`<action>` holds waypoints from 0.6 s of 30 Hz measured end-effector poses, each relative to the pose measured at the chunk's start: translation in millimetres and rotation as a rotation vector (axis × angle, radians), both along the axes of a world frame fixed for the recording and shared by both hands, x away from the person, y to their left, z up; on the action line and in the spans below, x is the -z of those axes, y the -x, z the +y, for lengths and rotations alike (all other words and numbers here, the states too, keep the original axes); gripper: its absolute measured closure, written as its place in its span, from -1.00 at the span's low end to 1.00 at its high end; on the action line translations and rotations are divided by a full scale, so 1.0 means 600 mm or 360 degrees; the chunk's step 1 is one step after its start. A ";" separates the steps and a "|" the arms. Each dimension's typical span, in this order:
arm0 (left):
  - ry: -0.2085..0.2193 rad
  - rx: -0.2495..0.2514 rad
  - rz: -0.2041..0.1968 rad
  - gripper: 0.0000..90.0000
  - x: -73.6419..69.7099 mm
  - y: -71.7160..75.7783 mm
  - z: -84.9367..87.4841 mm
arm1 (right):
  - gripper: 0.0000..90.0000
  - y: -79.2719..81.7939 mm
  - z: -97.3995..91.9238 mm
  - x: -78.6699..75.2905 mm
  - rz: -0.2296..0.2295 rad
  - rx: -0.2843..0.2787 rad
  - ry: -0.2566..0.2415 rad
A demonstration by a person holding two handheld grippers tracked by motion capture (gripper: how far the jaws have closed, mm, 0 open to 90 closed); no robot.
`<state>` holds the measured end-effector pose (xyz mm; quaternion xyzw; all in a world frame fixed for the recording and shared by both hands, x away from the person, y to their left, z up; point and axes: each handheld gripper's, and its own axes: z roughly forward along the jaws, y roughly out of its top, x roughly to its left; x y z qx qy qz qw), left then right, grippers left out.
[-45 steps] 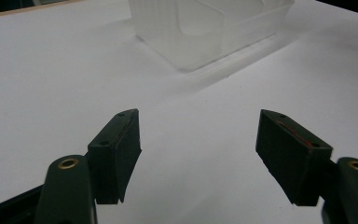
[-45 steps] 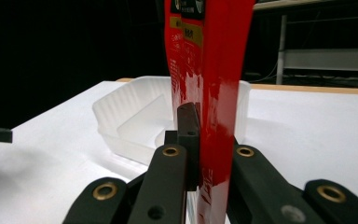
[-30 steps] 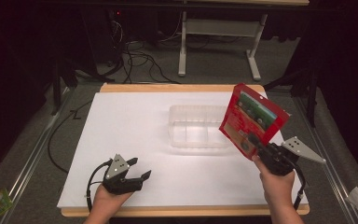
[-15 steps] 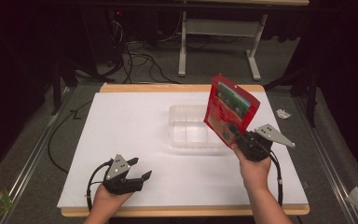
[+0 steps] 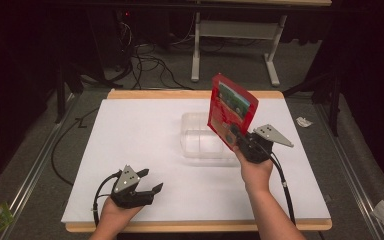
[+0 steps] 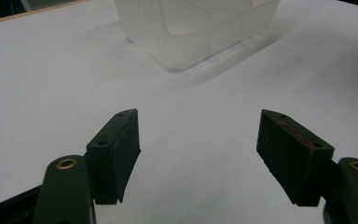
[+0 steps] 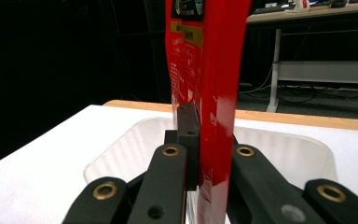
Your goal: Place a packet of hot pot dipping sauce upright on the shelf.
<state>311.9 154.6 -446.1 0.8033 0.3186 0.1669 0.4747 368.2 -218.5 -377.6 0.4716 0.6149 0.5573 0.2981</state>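
The red packet (image 5: pixel 231 111) is held up in the air over the right half of the bench (image 5: pixel 145 145), its long axis near upright and leaning a little, top edge toward the far side. Its printed face, with a green and white picture, is turned toward the high camera. The right tool (image 5: pixel 236 135) is clenched on the packet's lower edge, and the packet stands just above the near right corner of the clear plastic tub (image 5: pixel 200 142). In the right gripper view the packet (image 7: pixel 208 84) runs straight up between the two black jaws, seen edge-on, with yellow label strips and small print on its left face that the high view does not give. Behind it the tub (image 7: pixel 284 149) curves round as a pale, ribbed rim.

The tub sits near the middle of the bench and looks empty, though its clear walls make that hard to be sure of. The left gripper view shows the tub (image 6: pixel 191 32) from low down, with an inner wall or step inside it.

The left tool (image 5: pixel 150 186) rests at the near left of the bench, well apart from the tub, its jaws spread wide and released over bare white surface (image 6: pixel 198 140).
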 end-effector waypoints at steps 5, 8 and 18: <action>-0.0005 0.0010 -0.0006 -0.32 0.001 0.000 -0.001 | 0.99 -0.018 0.015 0.004 0.0011 0.0010 0.0003; -0.0003 0.0011 -0.0007 -0.32 0.001 0.000 -0.001 | 0.99 -0.025 0.020 0.006 0.0018 0.0013 0.0012; 0.0002 0.0012 -0.0005 -0.32 0.001 0.001 0.001 | 0.99 -0.051 0.039 0.013 0.0040 0.0066 0.0028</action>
